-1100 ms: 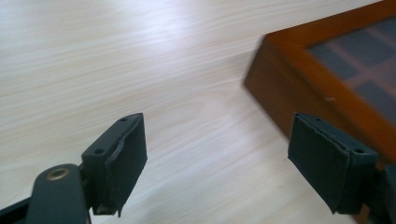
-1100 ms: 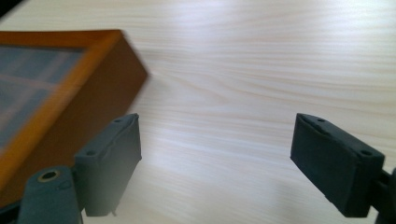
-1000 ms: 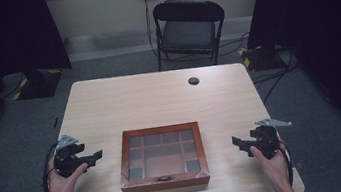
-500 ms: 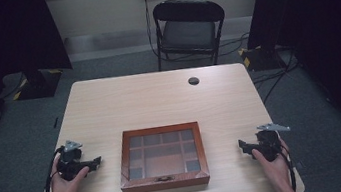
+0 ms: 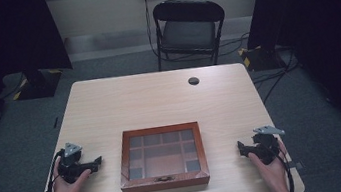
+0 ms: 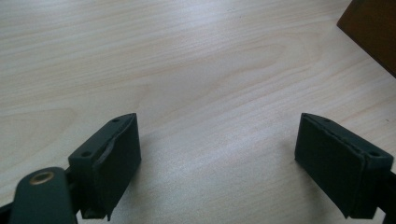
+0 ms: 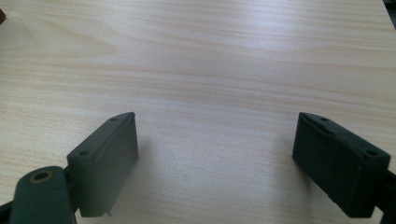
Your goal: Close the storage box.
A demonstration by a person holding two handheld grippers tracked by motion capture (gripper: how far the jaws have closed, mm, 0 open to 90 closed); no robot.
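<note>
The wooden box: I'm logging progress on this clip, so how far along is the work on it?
Nothing looks done yet. The wooden box sits shut near the table's front edge, glass lid down, clasp at the front. The left gripper and right gripper flank it, apart from it, jaws wide open over bare wood and holding nothing. Reaching and handling the box are all left.

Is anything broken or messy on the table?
No. The box sits shut and square on the table, and the left gripper and right gripper rest open on either side, holding nothing.
</note>
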